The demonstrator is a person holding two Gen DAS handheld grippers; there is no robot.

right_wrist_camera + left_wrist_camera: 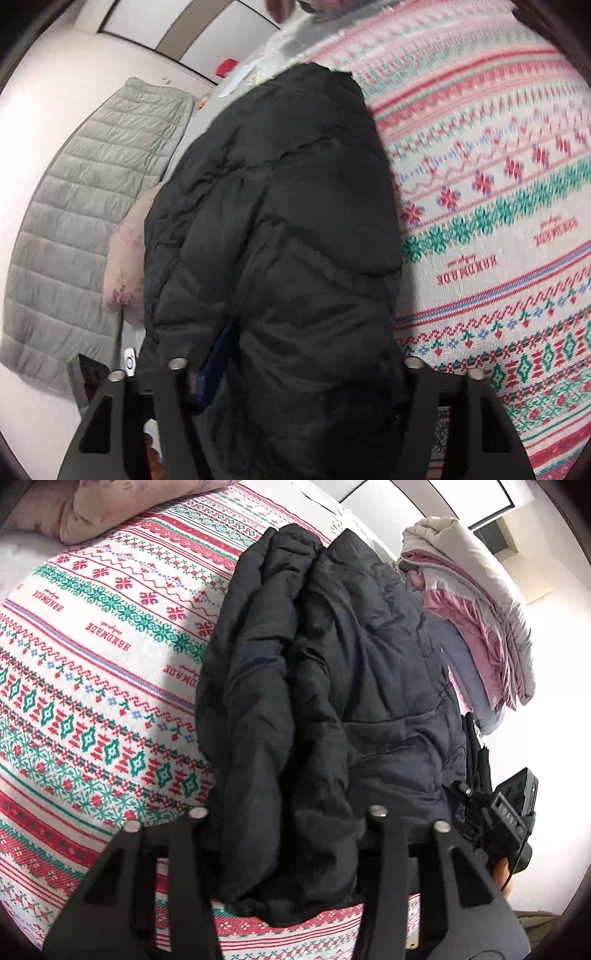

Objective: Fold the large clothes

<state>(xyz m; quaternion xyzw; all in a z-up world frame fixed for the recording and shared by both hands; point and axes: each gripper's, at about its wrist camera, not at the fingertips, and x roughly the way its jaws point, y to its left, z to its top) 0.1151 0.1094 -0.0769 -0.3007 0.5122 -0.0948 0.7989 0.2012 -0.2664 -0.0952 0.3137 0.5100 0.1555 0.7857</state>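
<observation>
Dark puffer jacket (325, 701) lies bunched lengthwise on a bed under a red-and-green knit-pattern bedspread (92, 672), its near hem at the edge where both tools work.

From the left in the left wrist view: a pink floral pillow (122, 509) sits at the far corner, then the bedspread, then the jacket with one side rolled over into a thick ridge. The left tool (288, 819) stands with its fingers wide apart, straddling the hem without visibly pinching it. Further right, a stack of pink and grey bedding (476, 620) rests close against the jacket's far side, and the other black tool shows at the bed edge.

In the right wrist view, a grey quilted garment (85, 206) lies on the floor left of the bed. The right tool (291, 363) is likewise spread open around the jacket's bulk.

Risks from here appear plain: slick, puffy fabric may slip from a shallow pinch; a grip catching only the top layer would likely drag the ridge askew; a careless sweep could push the jacket into the bedding stack or off the edge.
</observation>
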